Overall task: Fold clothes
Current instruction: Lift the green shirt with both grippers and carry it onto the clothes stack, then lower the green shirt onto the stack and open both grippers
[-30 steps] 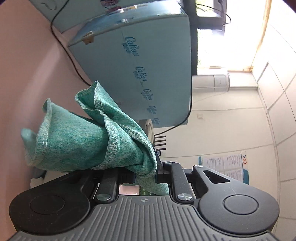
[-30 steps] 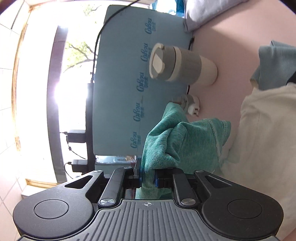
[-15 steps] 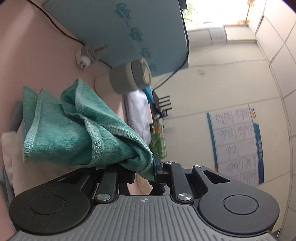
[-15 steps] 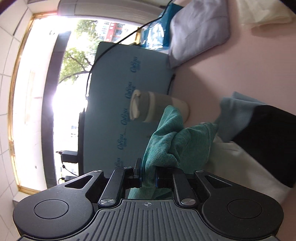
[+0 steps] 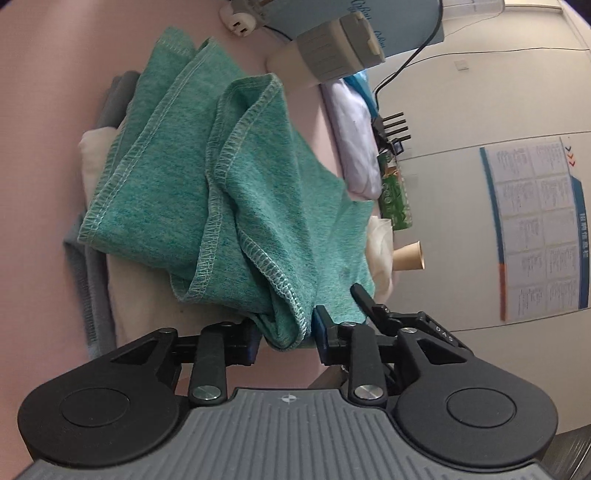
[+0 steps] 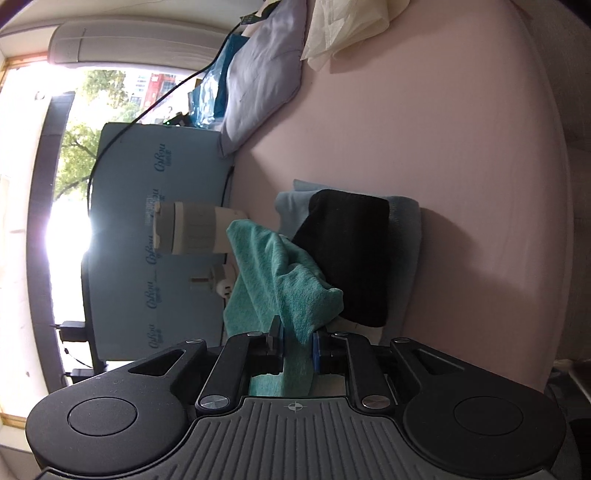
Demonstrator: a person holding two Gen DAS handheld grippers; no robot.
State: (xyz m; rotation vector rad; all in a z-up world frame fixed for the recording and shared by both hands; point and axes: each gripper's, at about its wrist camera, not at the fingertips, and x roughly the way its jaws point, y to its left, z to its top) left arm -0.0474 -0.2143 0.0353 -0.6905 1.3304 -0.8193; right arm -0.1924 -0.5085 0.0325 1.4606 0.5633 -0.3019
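Cloth (image 5: 258, 206) now lowered onto the pile (image 6: 351, 254) at frame centre; left claw (image 5: 286, 338) opening around it, right claw (image 6: 297, 341) loosening its pinch, so release is likely underway.

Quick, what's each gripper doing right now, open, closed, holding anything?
Left gripper: jaws opening, green cloth between them, grip loosening.
Right gripper: jaws opening slightly, pads apparently touching the green cloth.

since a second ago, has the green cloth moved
Yes. The green cloth has come down from in front of the blue board onto the folded clothes on the pink table.
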